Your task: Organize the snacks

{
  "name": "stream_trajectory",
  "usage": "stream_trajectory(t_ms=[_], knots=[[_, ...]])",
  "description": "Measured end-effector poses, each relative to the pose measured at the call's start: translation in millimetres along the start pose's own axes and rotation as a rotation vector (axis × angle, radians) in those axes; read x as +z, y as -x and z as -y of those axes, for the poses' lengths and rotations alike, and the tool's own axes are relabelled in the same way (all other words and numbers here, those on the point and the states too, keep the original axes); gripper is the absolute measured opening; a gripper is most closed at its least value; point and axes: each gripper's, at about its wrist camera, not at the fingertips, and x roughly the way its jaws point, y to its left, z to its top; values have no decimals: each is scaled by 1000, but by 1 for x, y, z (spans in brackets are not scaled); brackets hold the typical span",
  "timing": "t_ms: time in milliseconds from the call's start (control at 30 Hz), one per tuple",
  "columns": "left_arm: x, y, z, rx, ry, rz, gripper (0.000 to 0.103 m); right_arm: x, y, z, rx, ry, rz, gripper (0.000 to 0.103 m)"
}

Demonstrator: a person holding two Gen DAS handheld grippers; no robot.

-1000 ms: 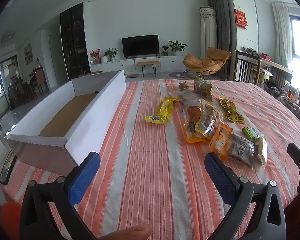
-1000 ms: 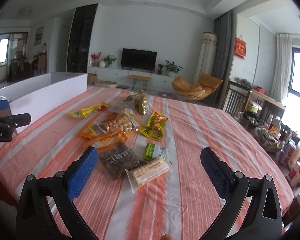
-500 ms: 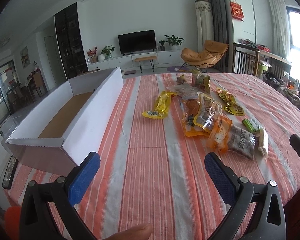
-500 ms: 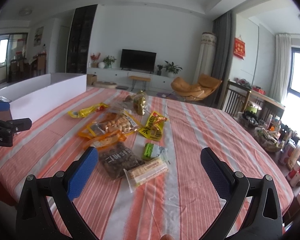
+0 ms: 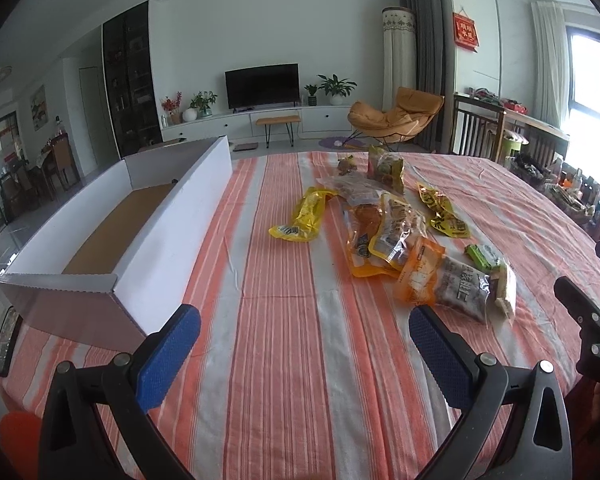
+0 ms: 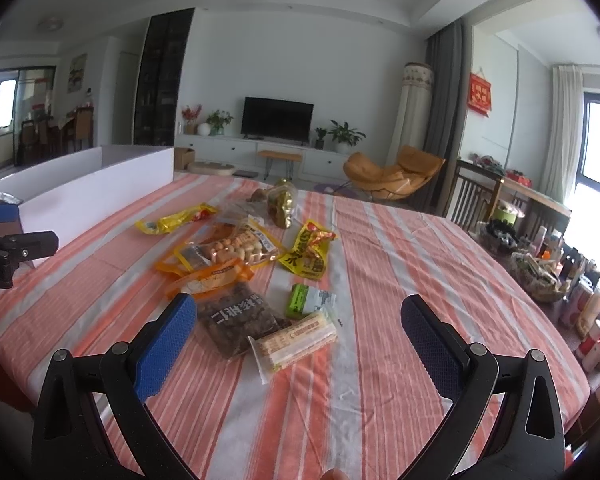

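Several snack packets lie in a loose pile on the striped tablecloth: a dark nut bag (image 6: 236, 320), a clear wafer pack (image 6: 296, 338), a small green pack (image 6: 302, 299), orange bags (image 6: 224, 250) and yellow packets (image 6: 310, 254). In the left wrist view the pile (image 5: 396, 236) lies ahead to the right. A long white cardboard box (image 5: 112, 228) with a brown floor stands open at the left. My left gripper (image 5: 304, 340) is open and empty above bare cloth. My right gripper (image 6: 298, 332) is open and empty, just short of the wafer pack.
The round table's right edge (image 6: 556, 344) drops to bottles and baskets (image 6: 540, 276) beside it. The other gripper shows at the left edge of the right wrist view (image 6: 8, 256). A remote (image 5: 4, 340) lies by the box's near left corner.
Both grippers have moved slightly forward and lower over the table; the snack pile sits a little nearer to the right gripper. Both stay open.
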Motion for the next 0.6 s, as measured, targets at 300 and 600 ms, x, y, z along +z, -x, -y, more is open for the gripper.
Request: stream_trajectory(t_ms=[300, 600], knots=[[0, -2, -5, 16, 20, -13, 103, 0, 0, 0, 4, 3, 1, 103], [-1, -4, -1, 17, -5, -15, 103, 0, 0, 0, 4, 3, 2, 103]])
